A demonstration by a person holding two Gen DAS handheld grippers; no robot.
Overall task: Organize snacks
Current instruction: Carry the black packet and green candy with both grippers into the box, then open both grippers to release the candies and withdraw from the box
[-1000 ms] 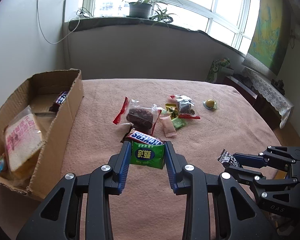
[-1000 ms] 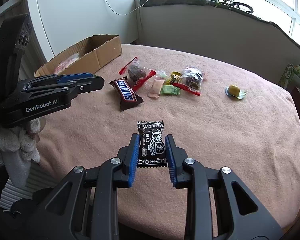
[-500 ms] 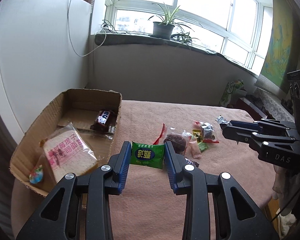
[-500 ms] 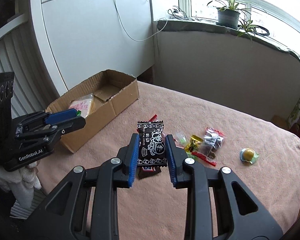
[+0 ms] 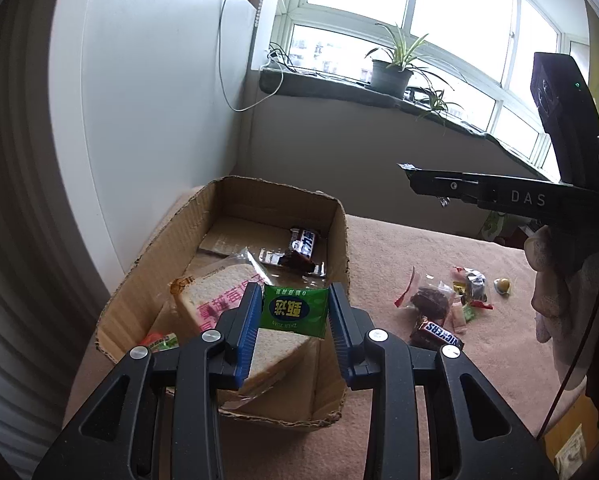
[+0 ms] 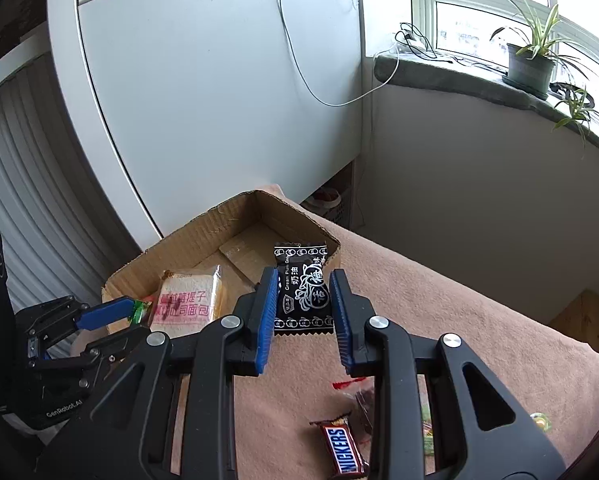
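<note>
green packet (image 5: 293, 311) in left tongs (image 5: 294, 320), black packet (image 6: 304, 294) in right tongs (image 6: 304, 316)

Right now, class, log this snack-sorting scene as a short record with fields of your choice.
left gripper: shut on green packet, above the box
right gripper: shut on black packet
cardboard box: holds bread pack and chocolate bar
left on pink cloth: Snickers bar and small sweets

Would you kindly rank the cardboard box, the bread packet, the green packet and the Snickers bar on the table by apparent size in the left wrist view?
1. cardboard box
2. bread packet
3. green packet, though its nearness to the camera inflates it
4. Snickers bar
</note>
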